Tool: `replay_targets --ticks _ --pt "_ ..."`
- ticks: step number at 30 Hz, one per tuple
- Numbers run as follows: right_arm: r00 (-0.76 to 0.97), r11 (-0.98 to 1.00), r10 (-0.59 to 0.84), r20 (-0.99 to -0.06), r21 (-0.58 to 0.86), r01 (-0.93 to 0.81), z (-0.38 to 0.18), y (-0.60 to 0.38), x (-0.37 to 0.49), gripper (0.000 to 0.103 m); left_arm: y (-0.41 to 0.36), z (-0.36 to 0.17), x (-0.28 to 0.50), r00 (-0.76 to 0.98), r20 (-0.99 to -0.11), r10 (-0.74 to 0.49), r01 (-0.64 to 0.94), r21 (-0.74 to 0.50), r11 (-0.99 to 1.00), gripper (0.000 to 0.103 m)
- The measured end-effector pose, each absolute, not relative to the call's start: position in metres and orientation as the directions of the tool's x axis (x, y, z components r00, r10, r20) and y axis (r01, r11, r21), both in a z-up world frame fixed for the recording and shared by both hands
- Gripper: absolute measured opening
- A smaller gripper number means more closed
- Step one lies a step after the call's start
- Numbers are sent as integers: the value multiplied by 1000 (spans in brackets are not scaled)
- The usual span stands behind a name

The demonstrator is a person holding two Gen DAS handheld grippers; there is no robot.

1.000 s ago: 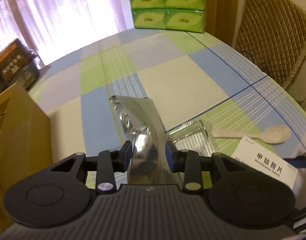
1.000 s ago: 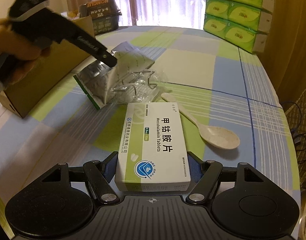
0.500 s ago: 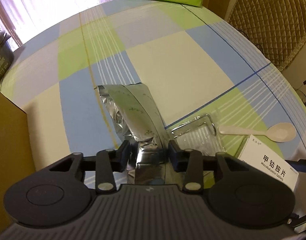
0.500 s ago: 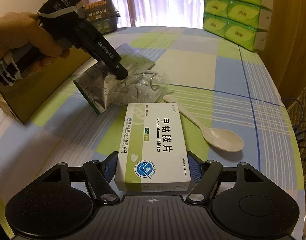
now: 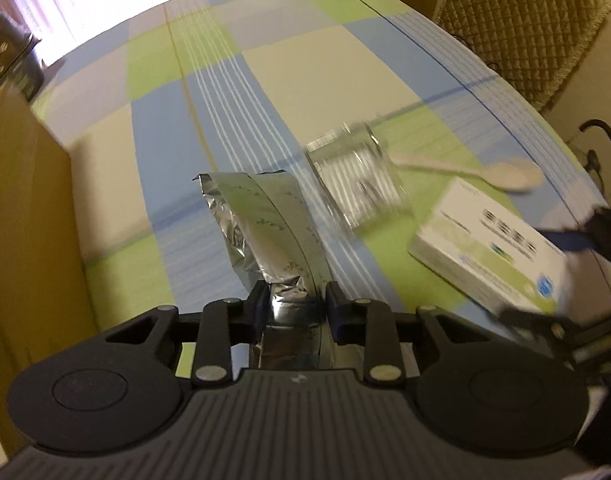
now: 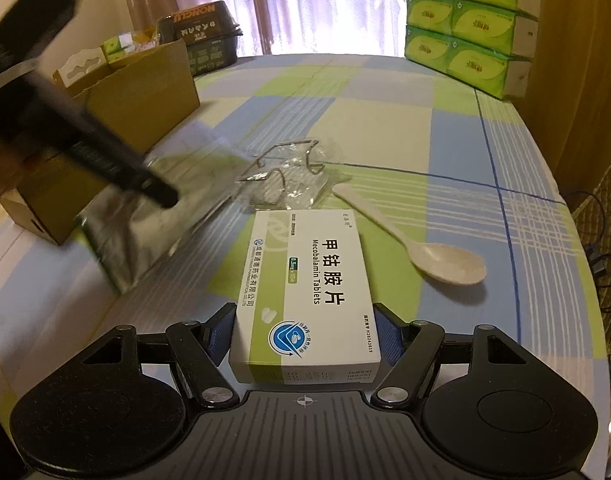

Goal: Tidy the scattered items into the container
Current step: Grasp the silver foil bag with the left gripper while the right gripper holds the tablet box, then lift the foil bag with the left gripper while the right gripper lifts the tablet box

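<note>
My left gripper (image 5: 295,304) is shut on the near end of a crumpled silver foil pouch (image 5: 261,224), which hangs just above the checked tablecloth. In the right wrist view that gripper (image 6: 165,198) is a dark blur over the pouch (image 6: 137,240). The right gripper (image 6: 305,332) is shut on a white-and-green tablet box (image 6: 309,276), one finger on each long side; the left wrist view shows the box (image 5: 489,248) tilted. An open cardboard box (image 6: 137,100) stands at the left, its wall (image 5: 25,208) close beside the pouch. A clear plastic pack (image 6: 289,176) and a white spoon (image 6: 445,264) lie on the cloth.
Stacked green tissue packs (image 6: 469,28) sit at the far right of the table. A black carton (image 6: 205,40) stands behind the cardboard box. A quilted chair back (image 5: 521,32) is past the table's right edge, with cables (image 6: 601,256) hanging there.
The left gripper has drawn the foil pouch away from the clear plastic pack, toward the cardboard box. The right gripper keeps hold of the tablet box and has shifted only slightly.
</note>
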State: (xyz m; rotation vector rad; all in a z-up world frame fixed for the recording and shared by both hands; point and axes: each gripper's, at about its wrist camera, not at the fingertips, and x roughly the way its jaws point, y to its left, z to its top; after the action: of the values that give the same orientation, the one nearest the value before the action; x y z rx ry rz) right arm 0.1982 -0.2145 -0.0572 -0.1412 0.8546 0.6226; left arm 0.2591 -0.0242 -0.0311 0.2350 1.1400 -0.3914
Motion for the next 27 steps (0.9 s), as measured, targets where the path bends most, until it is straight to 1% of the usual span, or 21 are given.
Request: replay_targets --ticks 3,5,7,10,17,18,19,22,27 --pt "489 812 463 -739 133 -569 -56 -211 190 73 -21 -25 241 356 -915 -188 411 -27 911 26" --pt "488 809 464 -739 130 -573 -56 -208 186 73 -19 -24 238 356 -917 -178 406 -20 914 48" --pt "491 808 464 -737 126 -575 -55 -206 185 73 -19 -24 240 361 -919 -161 409 0 913 49" --pt "496 814 459 -737 124 -568 -55 -205 186 73 -20 -27 249 344 -924 -166 405 -14 914 52" --pt "501 821 458 -735 133 -555 -56 -208 191 73 -25 -53 263 304 -940 -155 388 -27 921 52" --pt "499 821 457 -736 133 -555 -57 -208 191 73 -25 -55 264 296 -942 -160 389 -34 921 49" --pt "498 821 456 -738 133 -556 -57 -207 192 73 -25 -56 264 289 -943 -166 392 -42 919 43" --pt "491 819 453 -744 129 -559 -59 -206 192 73 -27 -54 256 288 -945 -157 420 -22 907 40" --pt "478 816 450 -754 129 -564 -61 -205 192 73 -24 -49 232 239 -957 -166 465 -37 885 39"
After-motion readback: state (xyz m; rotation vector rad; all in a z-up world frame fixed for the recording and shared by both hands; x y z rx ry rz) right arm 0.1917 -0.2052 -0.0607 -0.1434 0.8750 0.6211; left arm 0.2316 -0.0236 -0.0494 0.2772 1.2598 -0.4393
